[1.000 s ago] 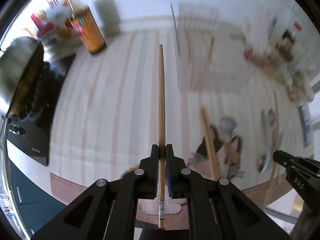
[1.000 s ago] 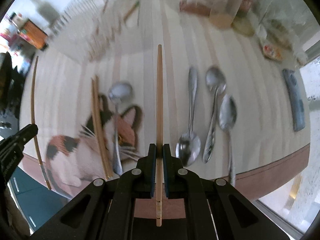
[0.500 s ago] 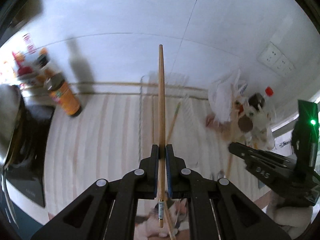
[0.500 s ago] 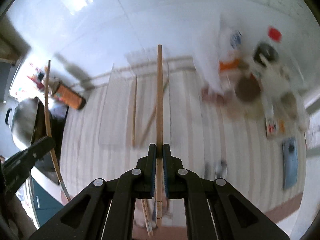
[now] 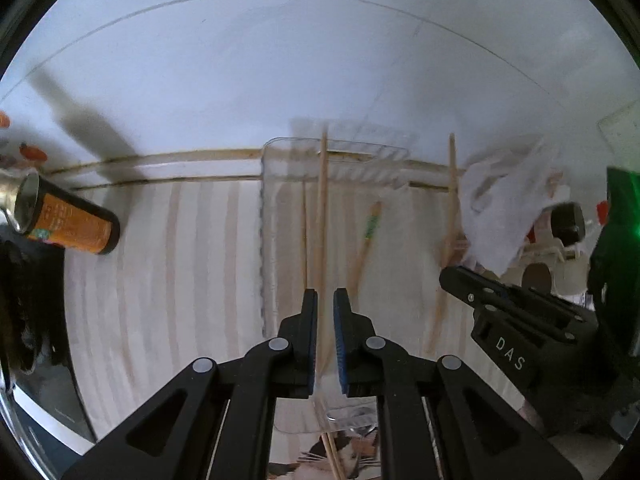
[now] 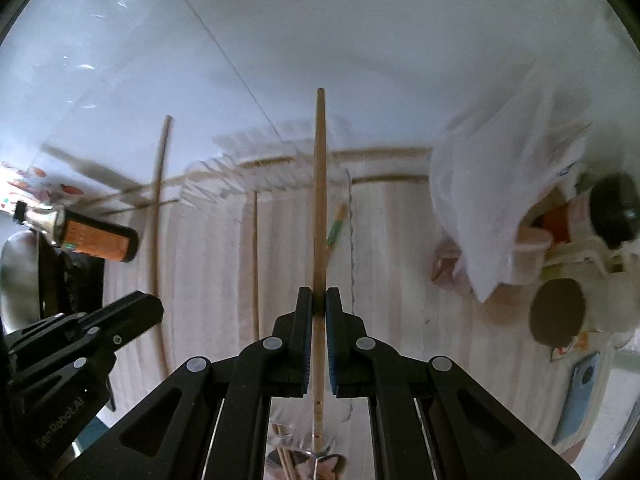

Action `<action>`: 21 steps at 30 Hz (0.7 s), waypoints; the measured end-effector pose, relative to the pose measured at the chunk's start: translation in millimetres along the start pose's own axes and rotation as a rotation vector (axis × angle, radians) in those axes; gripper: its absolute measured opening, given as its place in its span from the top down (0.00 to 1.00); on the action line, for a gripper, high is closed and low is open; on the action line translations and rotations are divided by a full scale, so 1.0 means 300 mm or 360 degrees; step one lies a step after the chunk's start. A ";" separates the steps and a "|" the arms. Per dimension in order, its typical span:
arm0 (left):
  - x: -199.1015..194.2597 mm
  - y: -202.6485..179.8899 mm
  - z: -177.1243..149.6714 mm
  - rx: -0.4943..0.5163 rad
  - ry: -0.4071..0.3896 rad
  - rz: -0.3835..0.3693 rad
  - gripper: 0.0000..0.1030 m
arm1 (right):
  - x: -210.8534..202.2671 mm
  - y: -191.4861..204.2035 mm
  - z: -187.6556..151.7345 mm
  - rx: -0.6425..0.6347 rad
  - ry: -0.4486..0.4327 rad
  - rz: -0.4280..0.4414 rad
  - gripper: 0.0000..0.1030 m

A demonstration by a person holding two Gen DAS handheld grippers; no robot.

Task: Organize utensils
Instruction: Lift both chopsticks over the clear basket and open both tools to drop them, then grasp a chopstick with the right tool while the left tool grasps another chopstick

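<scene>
A clear plastic tray (image 5: 272,152) lies on the striped counter by the back wall, with two chopsticks (image 5: 370,232) in it. My left gripper (image 5: 326,300) hovers over the tray with its jaws slightly parted; a wooden chopstick (image 5: 322,208) stands between them, resting against the left pad. My right gripper (image 6: 319,298) is shut on another wooden chopstick (image 6: 319,184), held over the tray (image 6: 351,224). The right gripper and its chopstick (image 5: 452,200) show at the right of the left wrist view.
An orange-labelled bottle (image 5: 68,226) stands at the left beside a black stove (image 5: 36,320). A white plastic bag (image 6: 492,200), jars and a blue phone (image 6: 580,392) crowd the right. A cat-print mat (image 5: 344,460) lies under the grippers.
Both grippers moved forward from the mat to above the tray. The left jaws have parted a little around their chopstick; the right stays clamped.
</scene>
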State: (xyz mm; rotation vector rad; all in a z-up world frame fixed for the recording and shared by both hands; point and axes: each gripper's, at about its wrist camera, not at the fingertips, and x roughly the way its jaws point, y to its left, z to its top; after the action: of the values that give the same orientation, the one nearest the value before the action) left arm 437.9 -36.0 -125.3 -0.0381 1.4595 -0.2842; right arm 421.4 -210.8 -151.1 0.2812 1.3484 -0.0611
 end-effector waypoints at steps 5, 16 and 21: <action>-0.042 0.039 -0.056 -0.0011 -0.0108 0.0125 0.88 | 0.018 -0.029 -0.011 0.0017 0.0009 -0.0020 0.70; -0.117 0.159 -0.372 -0.0140 -0.0448 0.0362 0.00 | -0.133 -0.065 -0.298 0.0060 -0.0193 -0.0057 0.52; 0.001 0.242 -0.558 -0.0144 -0.0316 0.0488 0.00 | -0.026 -0.052 -0.542 0.0113 -0.0066 0.0152 0.53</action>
State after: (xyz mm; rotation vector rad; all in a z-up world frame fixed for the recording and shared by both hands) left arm 285.6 58.6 -159.4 0.0818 1.2585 0.0357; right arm 261.6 -188.5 -177.3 0.4017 1.2914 -0.0347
